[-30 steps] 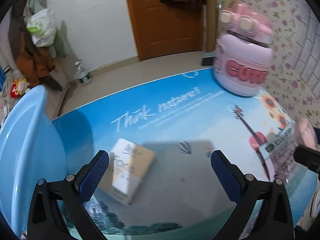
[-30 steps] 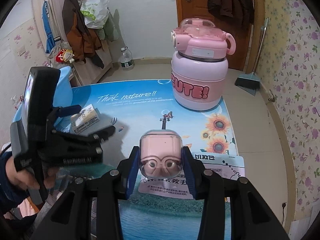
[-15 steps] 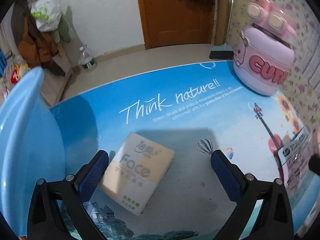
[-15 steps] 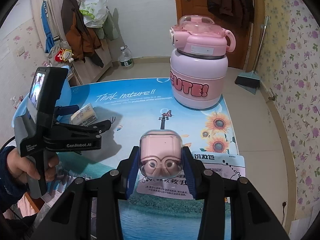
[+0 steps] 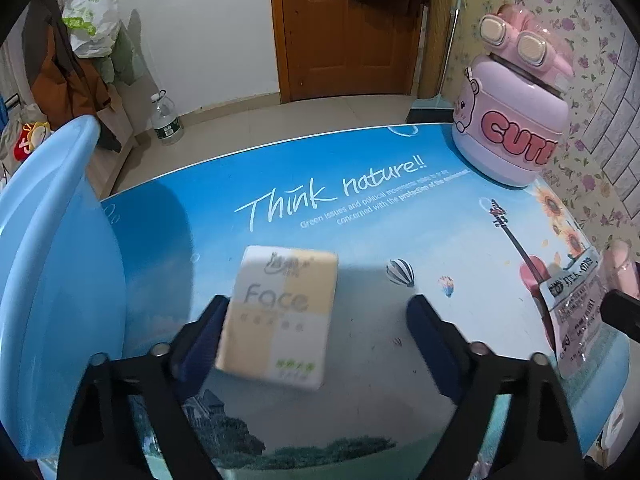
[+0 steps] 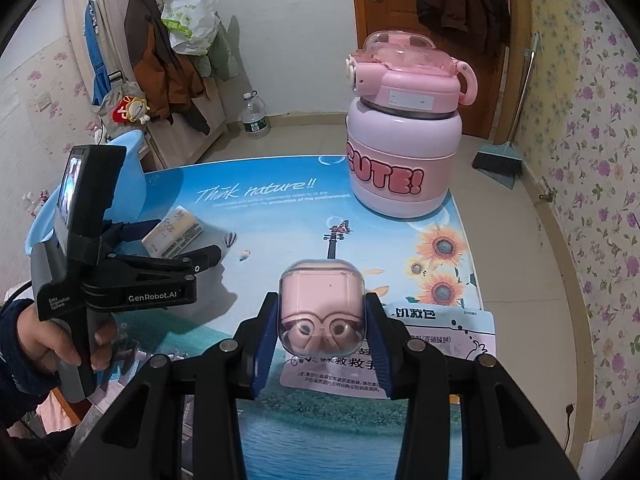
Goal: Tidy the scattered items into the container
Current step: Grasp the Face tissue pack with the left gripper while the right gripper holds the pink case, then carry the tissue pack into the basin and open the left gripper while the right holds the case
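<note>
Left wrist view: my left gripper [image 5: 316,340] is closing around the tissue pack [image 5: 280,316] at 6 o'clock, not yet pinched. Right gripper [image 6: 322,336] clamps the earbud case [image 6: 322,312]. Basin [image 5: 48,280] (9 o'clock) awaits both; bottle [image 5: 512,132] and packet [image 5: 576,312] remain.

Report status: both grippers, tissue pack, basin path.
Left gripper jaws closing around the tissue pack, right pad not yet on it. Right gripper shut on pink earbud case. Blue basin just left of pack, nothing between.
</note>
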`<state>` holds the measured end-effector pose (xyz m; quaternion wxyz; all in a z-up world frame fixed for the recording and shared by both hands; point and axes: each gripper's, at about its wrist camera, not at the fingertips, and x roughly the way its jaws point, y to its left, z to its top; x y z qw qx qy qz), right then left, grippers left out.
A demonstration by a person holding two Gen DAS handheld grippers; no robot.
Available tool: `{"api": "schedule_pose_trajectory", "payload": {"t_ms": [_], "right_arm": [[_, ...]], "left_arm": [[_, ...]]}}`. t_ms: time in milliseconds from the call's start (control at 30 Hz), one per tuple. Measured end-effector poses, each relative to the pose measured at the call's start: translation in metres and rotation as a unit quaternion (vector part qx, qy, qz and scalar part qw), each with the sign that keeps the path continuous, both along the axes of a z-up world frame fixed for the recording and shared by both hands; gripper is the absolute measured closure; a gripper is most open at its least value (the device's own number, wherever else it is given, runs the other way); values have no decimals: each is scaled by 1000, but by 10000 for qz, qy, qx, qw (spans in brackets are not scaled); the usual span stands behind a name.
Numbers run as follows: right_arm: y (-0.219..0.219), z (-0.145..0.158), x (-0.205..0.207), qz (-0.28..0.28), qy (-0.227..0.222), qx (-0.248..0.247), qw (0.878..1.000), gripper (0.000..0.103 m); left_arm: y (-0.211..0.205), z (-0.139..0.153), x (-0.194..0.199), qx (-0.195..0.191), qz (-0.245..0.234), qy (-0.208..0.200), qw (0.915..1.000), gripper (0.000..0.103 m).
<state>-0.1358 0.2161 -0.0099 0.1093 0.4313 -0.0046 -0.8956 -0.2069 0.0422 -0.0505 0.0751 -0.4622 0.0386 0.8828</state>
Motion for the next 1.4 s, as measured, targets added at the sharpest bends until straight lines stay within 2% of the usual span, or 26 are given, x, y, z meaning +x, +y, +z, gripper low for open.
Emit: {"api": "schedule_pose_trajectory", "payload": {"t_ms": [33, 100, 133, 167, 367, 733, 967, 1400], "right_arm": [[0, 0, 1, 3, 1, -4, 10000, 60], [-1, 0, 2, 7, -1, -9, 10000, 60], [-1, 0, 2, 6, -1, -8, 10000, 60], [-1, 0, 2, 8, 2, -9, 10000, 60], [-3, 5, 9, 17, 70, -9, 10000, 60], [-9, 12, 30, 85, 125, 8, 9999, 60], [-27, 10, 46, 299, 93, 45, 9995, 60], [-66, 3, 70, 779, -18, 139, 9969, 60]], "left_arm": [[-1, 1, 2, 64, -9, 3, 10000, 31], [-3, 3, 5, 74, -40, 45, 10000, 51], [-3, 4, 8, 83, -68, 59, 9999, 57], [-2, 4, 10, 88, -100, 51, 9999, 58], [0, 6, 22, 111, -173, 72, 9998, 58], [-9, 11, 80, 194, -263, 52, 9995, 58], [-24, 14, 117, 428, -138, 19, 9990, 58], [-60, 40, 160, 441, 160, 455, 9979, 58]]}}
